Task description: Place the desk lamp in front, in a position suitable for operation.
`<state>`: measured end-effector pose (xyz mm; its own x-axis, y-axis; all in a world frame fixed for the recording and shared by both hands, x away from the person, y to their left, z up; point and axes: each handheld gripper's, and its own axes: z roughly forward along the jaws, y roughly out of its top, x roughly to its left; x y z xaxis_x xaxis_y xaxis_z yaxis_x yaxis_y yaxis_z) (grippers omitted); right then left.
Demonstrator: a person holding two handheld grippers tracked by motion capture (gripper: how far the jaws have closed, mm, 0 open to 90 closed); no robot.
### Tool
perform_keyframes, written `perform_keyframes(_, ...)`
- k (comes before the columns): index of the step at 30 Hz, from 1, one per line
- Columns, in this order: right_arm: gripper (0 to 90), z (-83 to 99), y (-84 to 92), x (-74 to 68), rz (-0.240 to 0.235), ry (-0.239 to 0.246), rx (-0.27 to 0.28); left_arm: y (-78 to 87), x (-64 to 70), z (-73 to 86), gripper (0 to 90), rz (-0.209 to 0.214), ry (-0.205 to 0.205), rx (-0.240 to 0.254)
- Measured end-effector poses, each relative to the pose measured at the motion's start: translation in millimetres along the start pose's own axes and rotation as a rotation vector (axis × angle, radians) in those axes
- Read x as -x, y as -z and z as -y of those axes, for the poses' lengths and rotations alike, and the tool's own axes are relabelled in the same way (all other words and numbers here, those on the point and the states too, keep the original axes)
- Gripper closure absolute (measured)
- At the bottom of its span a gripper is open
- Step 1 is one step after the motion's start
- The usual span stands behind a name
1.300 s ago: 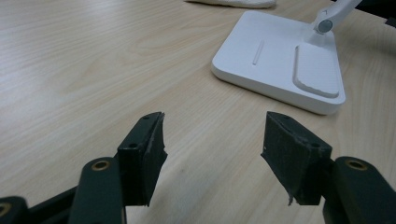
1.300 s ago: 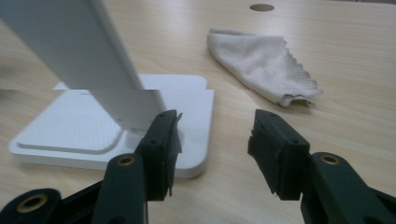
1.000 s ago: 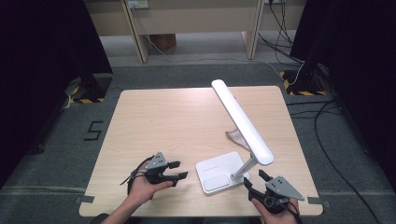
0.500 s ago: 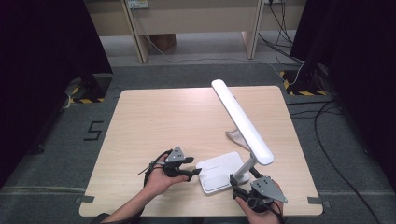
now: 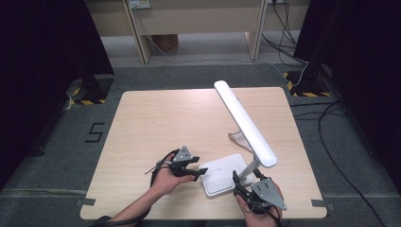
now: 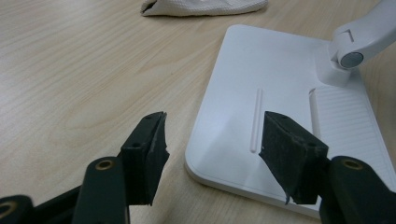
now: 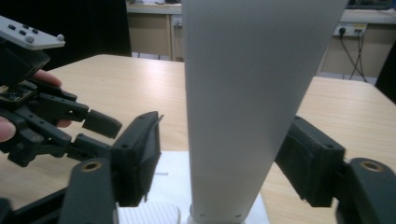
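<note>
The white desk lamp [image 5: 246,124] stood near the front right part of the wooden table [image 5: 156,118], its flat base [image 5: 222,174] lying between the two hands. A second before, the left gripper [image 5: 201,171] was further left; now it had slid right until its wide-apart jaws reached the base's corner, not yet pinching it. The right gripper [image 5: 235,182] had moved in too, its jaws spread on both sides of the lamp's arm [image 7: 247,102], with small gaps showing. Both looked ready to grab. A small white cloth [image 5: 238,140] lay behind the base. Around the table were grey floor, cables and dark curtains.
</note>
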<state>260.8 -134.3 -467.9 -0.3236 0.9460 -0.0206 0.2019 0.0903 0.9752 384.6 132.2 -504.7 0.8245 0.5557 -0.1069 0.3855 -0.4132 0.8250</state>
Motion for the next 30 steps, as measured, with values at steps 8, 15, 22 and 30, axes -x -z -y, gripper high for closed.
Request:
perform_keyframes(8,38.4,-2.1,-1.0,-1.4,0.024,0.027,0.005,-2.6,0.7,0.2,40.0,0.002,-0.002,-0.01)
perform_keyframes(15,51.7,-6.0,2.0,-2.2,0.059,0.03,0.042,-12.2,-2.7,0.7,40.8,0.008,0.014,-0.019)
perform_keyframes(22,51.6,-8.2,1.2,-2.3,0.062,0.014,0.022,-14.4,-2.1,-0.7,41.6,0.015,0.016,-0.023)
perform_keyframes(30,52.0,-16.5,0.6,-2.8,0.075,0.007,0.053,-16.9,1.8,-1.2,42.7,0.038,0.014,-0.036)
